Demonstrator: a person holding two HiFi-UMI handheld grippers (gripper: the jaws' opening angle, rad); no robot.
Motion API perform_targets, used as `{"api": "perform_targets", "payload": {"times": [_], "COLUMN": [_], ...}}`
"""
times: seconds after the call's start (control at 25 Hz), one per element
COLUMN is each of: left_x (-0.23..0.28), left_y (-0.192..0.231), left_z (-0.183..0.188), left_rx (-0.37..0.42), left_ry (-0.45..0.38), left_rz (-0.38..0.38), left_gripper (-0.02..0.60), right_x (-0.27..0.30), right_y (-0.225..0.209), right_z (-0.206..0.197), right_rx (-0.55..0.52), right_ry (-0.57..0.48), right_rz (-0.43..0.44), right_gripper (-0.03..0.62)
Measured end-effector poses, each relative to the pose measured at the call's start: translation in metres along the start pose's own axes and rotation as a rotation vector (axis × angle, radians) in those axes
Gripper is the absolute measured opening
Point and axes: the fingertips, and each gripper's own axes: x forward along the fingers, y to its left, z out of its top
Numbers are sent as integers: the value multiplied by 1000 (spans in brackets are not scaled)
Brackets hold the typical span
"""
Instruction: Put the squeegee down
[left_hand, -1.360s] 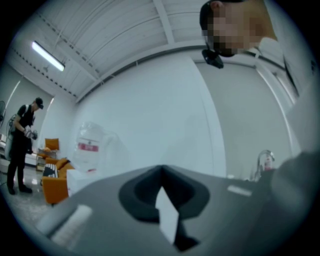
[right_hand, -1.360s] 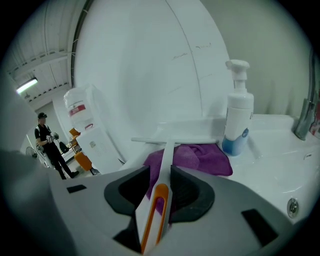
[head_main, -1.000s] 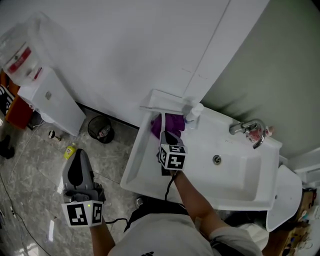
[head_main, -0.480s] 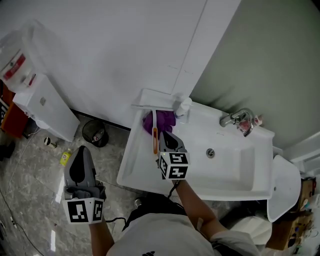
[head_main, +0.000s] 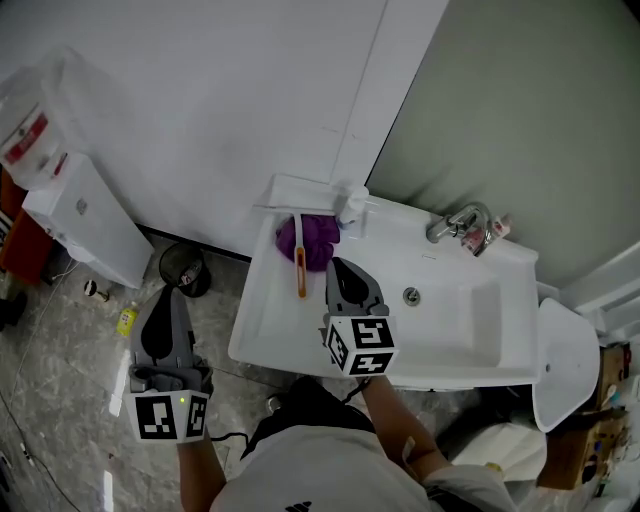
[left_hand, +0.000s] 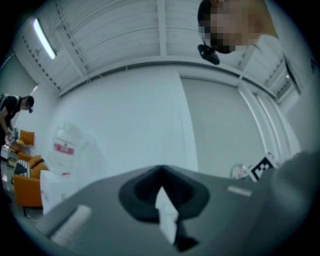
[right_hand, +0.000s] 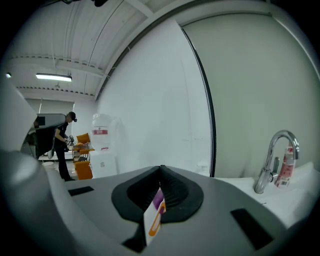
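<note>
The squeegee (head_main: 300, 270), with an orange handle, lies on the left side of the white sink (head_main: 262, 335), its far end against a purple cloth (head_main: 316, 240). Nothing holds it. My right gripper (head_main: 343, 266) hovers over the sink just right of the squeegee, apart from it, with its jaws shut and empty. In the right gripper view the jaws (right_hand: 160, 172) meet, and a sliver of orange and purple shows through the slit. My left gripper (head_main: 165, 302) hangs over the floor left of the sink, jaws together (left_hand: 161, 172) with nothing in them.
A chrome faucet (head_main: 455, 225) stands at the sink's back right, with a small bottle (head_main: 497, 228) beside it. A white bottle (head_main: 350, 208) sits at the back left corner. On the floor are a waste bin (head_main: 183, 268) and a white cabinet (head_main: 75, 220).
My right gripper has lifted and drawn back from the purple cloth, leaving the squeegee lying on the sink. The left gripper has shifted only slightly.
</note>
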Motion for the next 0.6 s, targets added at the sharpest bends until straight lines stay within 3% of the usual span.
{"api": "perform_targets", "payload": {"times": [0.6], "left_x": [-14], "left_y": [-19], "left_z": [16], "left_rx": [-2], "left_ry": [-41], "left_rz": [-50], "left_gripper": [8], "right_x": [-77], "right_y": [-2], "right_z": [57], "right_rx": [-62], "right_ry": [-168], "right_rz": [-21], "right_gripper": [1]}}
